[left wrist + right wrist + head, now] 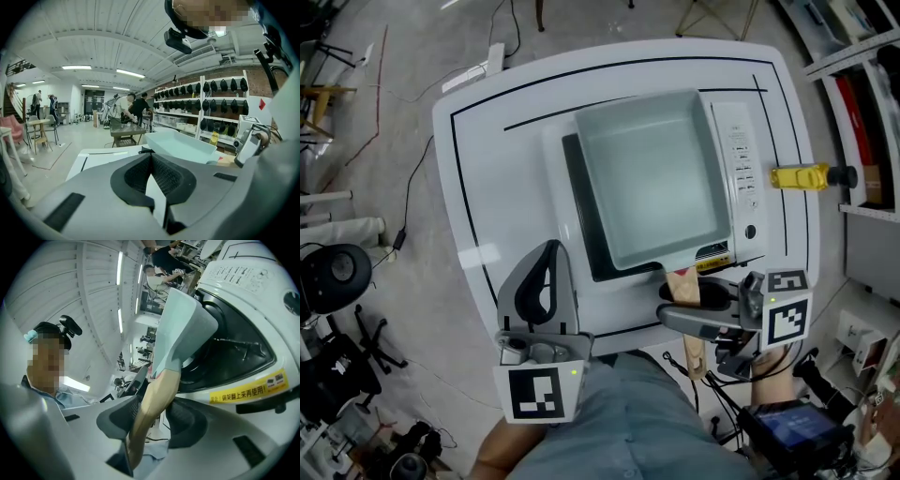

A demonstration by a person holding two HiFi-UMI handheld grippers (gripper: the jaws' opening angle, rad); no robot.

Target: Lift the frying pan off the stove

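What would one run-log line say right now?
frying pan on stove | right gripper open around handle, not gripping | left gripper shut, empty

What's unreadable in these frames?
- Head view: stove top under the frying pan, covered by it.
- Head view: stove button labels, too small.
- Right gripper view: frying pan's inside, only its outer wall faces the camera.
- Left gripper view: most of the stove, behind the left gripper body.
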